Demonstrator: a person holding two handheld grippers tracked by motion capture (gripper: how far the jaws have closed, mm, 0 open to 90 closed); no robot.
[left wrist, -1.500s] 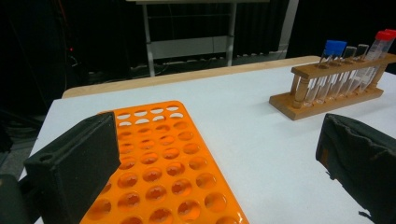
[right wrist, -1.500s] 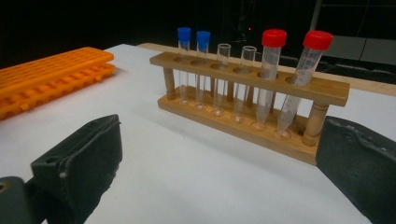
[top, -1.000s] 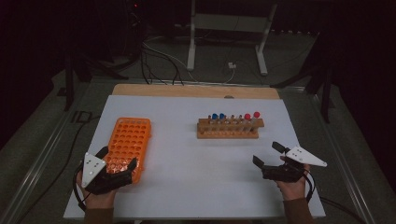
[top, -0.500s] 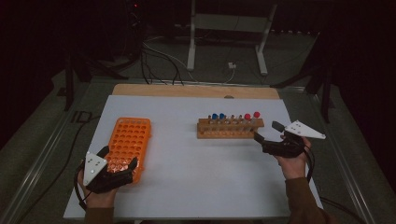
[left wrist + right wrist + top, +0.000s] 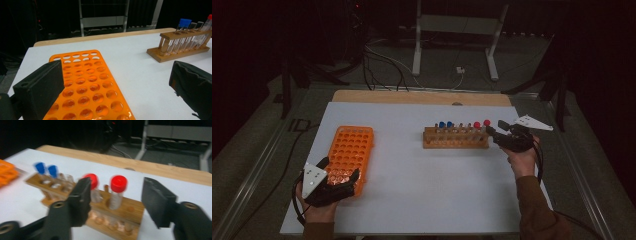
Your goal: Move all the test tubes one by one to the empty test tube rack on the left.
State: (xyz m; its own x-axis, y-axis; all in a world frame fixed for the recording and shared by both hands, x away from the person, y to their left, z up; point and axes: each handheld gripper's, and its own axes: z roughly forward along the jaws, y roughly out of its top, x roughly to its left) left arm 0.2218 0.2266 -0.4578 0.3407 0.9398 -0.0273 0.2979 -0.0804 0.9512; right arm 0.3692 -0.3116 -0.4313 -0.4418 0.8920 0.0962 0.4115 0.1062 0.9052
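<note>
High view shows my right claw at the right end of the wooden rack, which stands a little right of the middle of the white surface. My right hand holds it level, tips pointing toward the rack's end. Its jaws have just been closing and now stand partly open. In the right gripper view the nearest red-capped tube stands upright in the rack, in line with the gap between the jaws, but the pads are clear of it, so I grip nothing. A second red-capped tube sits just beside it, partly behind the left jaw, and two blue-capped tubes stand toward the rack's far end. That picture is blurred, so I cannot tell how close the pads are to the tube.

My left claw rests at the near end of the orange tray, on the left of the surface, well apart from the rack. In the left gripper view its jaws stand wide apart, one over the tray's near holes and one over bare surface, holding nothing.
</note>
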